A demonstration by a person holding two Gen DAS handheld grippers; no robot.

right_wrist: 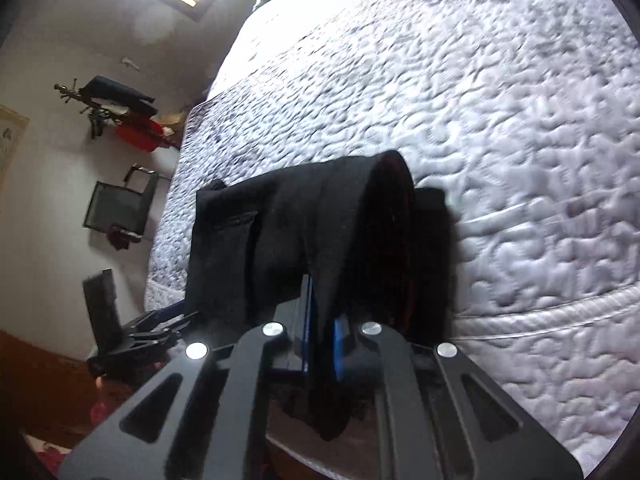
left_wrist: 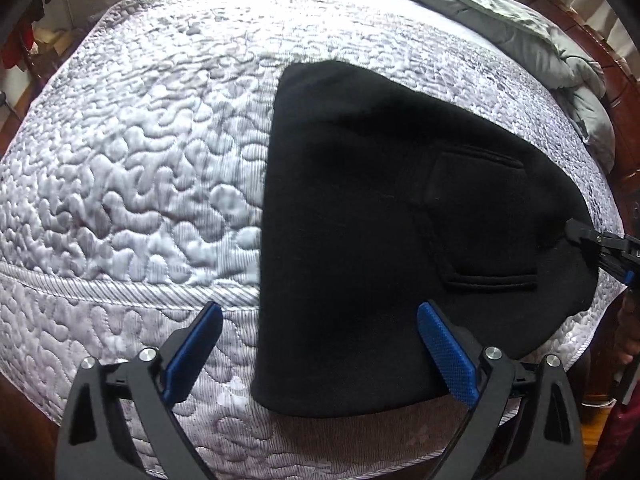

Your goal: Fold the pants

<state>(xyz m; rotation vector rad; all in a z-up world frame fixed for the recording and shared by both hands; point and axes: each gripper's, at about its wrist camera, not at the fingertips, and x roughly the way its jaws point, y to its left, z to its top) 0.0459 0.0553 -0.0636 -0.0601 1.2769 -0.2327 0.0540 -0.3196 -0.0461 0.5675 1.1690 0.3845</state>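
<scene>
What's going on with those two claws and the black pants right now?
Left gripper open, hovering over the pants. Right gripper shut on a fold of the pants' edge. Pants folded compact on the mattress. Nothing in the way.

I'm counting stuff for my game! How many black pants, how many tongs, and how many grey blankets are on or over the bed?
Black pants: 1
Tongs: 2, the left tongs and the right tongs
Grey blanket: 1
Total: 4
</scene>
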